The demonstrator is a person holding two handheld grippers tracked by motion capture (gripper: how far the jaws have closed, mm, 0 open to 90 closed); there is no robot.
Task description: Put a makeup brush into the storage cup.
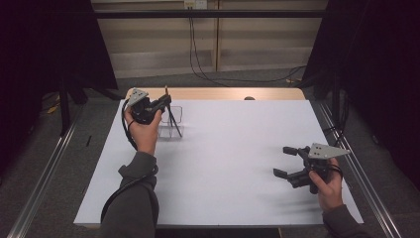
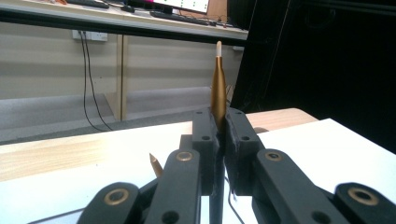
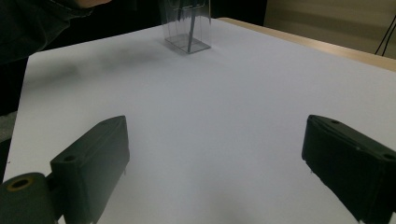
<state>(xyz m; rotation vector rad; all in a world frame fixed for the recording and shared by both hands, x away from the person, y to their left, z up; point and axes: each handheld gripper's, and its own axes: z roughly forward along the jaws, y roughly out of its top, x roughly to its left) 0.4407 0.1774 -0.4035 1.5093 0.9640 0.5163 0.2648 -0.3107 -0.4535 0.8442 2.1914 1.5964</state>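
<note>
My left gripper (image 1: pixel 166 102) is clamped on a gold-tipped brush (image 2: pixel 218 86), held upright just above the clear holder (image 1: pixel 172 122), which I take as my landmark; its handle rises straight out between the two black pads, with the white end on top; a second dark stick (image 1: pixel 174 122) already leans inside the holder, and a gold point (image 2: pixel 155 164) shows just below my jaws. As I judge it, the step is to lower the brush into the holder; I would keep it vertical, centre it over the opening away from the leaning stick, and let go only once its lower end is well inside, since the holder looks light and could tip if I nudge its wall. My right gripper (image 1: pixel 289 161) hangs with its jaws spread wide and nothing between them, well apart from the holder toward the near right of the white sheet (image 1: pixel 233 148). The holder stands near the sheet's far left edge, with the bare wooden strip (image 1: pixel 223 93) just beyond it; the broad open room lies to its right and nearer me.
</note>
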